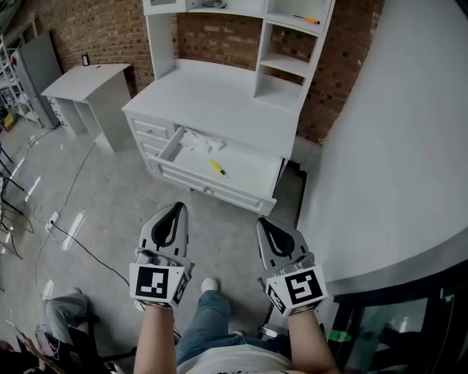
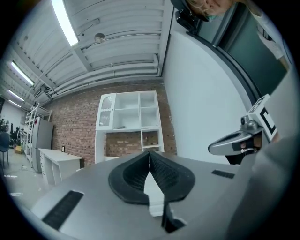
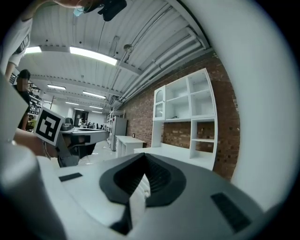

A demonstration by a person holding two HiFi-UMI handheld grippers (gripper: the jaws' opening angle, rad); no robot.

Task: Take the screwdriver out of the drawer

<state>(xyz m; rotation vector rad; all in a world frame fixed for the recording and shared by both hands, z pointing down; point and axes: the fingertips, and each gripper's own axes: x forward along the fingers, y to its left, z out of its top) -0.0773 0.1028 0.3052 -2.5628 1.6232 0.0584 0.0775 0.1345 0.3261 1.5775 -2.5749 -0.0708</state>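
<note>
Progress looks slight, judging from how things lie: the opening of the drawer is done, but the reach, the grasp and the lift all remain. Closest in, the person's forearms stretch forward side by side over bent knees, each hand holding its tool roughly level and pointed ahead. The left gripper [image 1: 175, 210] has its jaws pressed together with nothing between them, which the left gripper view confirms, the dark ribbed pads meeting in a thin seam. The right gripper [image 1: 266, 225] is likewise fully closed and empty, a little lower in the head view than its partner. Beyond them comes a stretch of bare concrete floor [image 1: 117, 212], so both tools are well apart from the furniture. Past that stands the white desk [image 1: 212, 102] with its drawer [image 1: 252, 172] pulled out. The screwdriver [image 1: 218, 169], yellow-handled, lies flat on the drawer bottom near its middle, beside a crumpled white sheet [image 1: 199, 140] toward the back. Farther off, on an upper shelf [image 1: 296, 25] against the brick wall [image 1: 219, 40], rests a second, orange-handled tool [image 1: 307, 20], which the task probably does not concern.
</note>
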